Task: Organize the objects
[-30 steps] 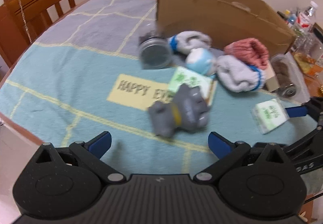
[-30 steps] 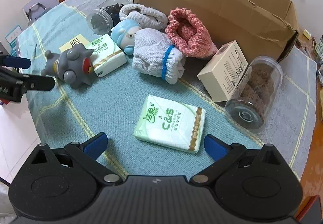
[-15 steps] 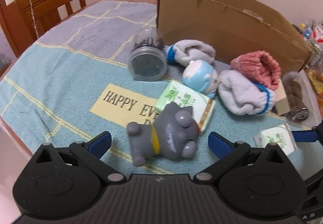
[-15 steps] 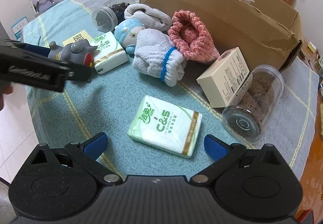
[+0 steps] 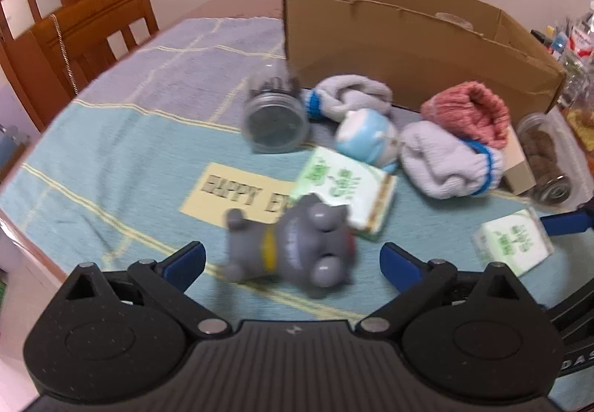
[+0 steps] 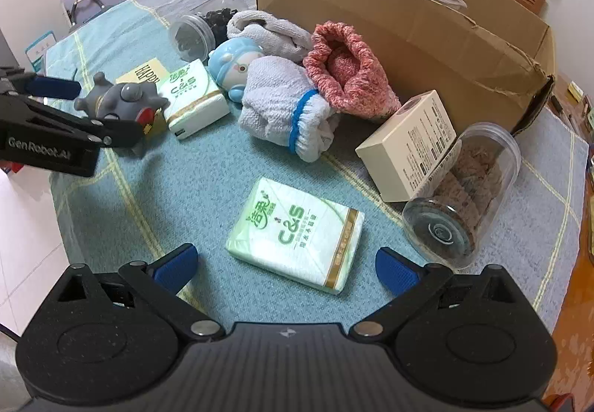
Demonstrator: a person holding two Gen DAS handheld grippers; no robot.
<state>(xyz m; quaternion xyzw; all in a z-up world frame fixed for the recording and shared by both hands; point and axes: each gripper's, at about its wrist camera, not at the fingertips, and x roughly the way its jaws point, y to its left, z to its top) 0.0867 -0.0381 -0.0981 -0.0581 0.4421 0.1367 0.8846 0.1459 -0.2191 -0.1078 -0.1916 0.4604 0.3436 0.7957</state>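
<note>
A grey toy figure [image 5: 297, 248] lies on its side on the teal tablecloth, against a green-and-white tissue pack [image 5: 345, 189]. My left gripper [image 5: 293, 258] straddles the toy; its jaws are closing, and the blue pads still stand apart from it. The right wrist view shows the same toy [image 6: 122, 100] between the left gripper's fingers [image 6: 52, 87]. My right gripper [image 6: 286, 261] is open just short of a second tissue pack [image 6: 297, 233], nothing touching its pads. A brown cardboard box [image 6: 408, 33] stands open behind the pile.
Heaped before the box: grey socks [image 6: 282, 107], a pink sock [image 6: 345, 74], a blue figurine [image 6: 234, 62], a beige carton [image 6: 412, 144], and two clear jars lying down [image 6: 464, 196] [image 6: 193, 36]. Wooden chairs [image 5: 85, 36] ring the table. The table edge is near left.
The left gripper has come forward over the grey toy, which now lies between its fingers, and its jaws have narrowed slightly. The right gripper has stayed over the tissue pack.
</note>
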